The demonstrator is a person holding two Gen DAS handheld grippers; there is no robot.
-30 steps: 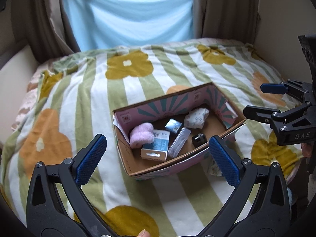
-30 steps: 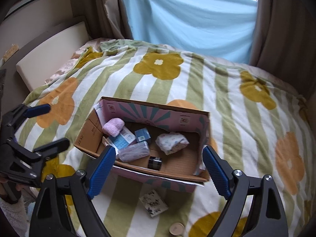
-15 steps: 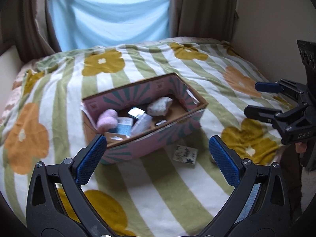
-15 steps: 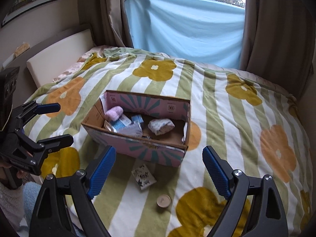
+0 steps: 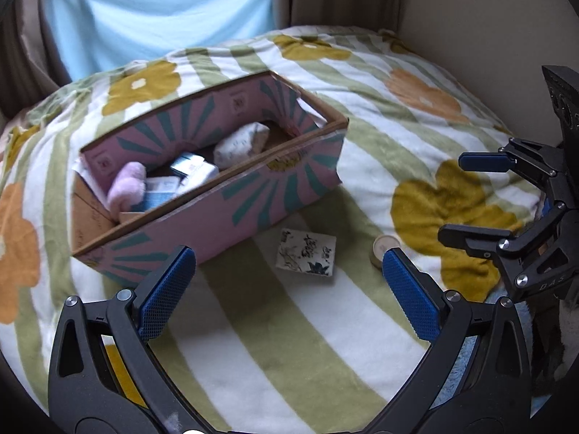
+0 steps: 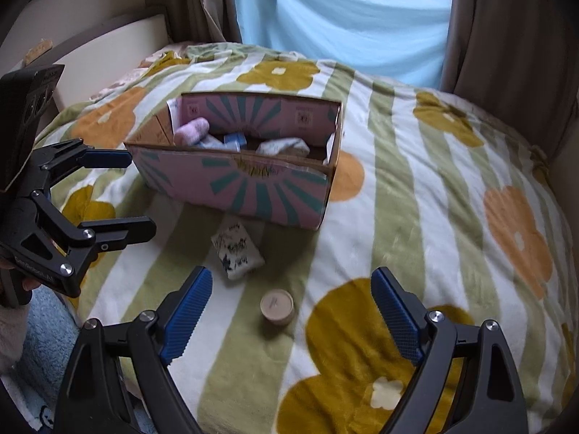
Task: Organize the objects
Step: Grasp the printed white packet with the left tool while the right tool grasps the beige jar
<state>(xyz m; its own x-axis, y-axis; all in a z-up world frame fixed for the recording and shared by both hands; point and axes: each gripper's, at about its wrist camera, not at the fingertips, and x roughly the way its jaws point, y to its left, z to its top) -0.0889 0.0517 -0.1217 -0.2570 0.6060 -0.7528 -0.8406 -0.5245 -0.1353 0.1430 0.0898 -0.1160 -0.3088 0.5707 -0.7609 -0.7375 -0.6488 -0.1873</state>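
Note:
A pink cardboard box (image 5: 253, 195) (image 6: 253, 184) with teal rays sits on the bed, holding a pink fluffy item (image 5: 126, 184), small blue-white packets and a white patterned pouch (image 5: 242, 141). In front of it lie a white printed sachet (image 5: 307, 256) (image 6: 237, 249) and a small round tan jar (image 5: 385, 247) (image 6: 277, 305). My left gripper (image 5: 287, 289) hangs open above the blanket, the sachet just beyond its fingertips. My right gripper (image 6: 291, 307) is open too, with the jar lying between and below its fingers, untouched.
The bed carries a striped blanket (image 6: 416, 217) with yellow and orange flowers. A light blue cloth (image 6: 343, 18) and brown curtains stand behind it. A cream headboard (image 6: 108, 54) is at the left. A blue rug (image 6: 43, 343) lies beside the bed's edge.
Both grippers have pulled back from over the box and sunk toward the blanket's near edge. The sachet and jar have come into view in front of them. Both stay open.

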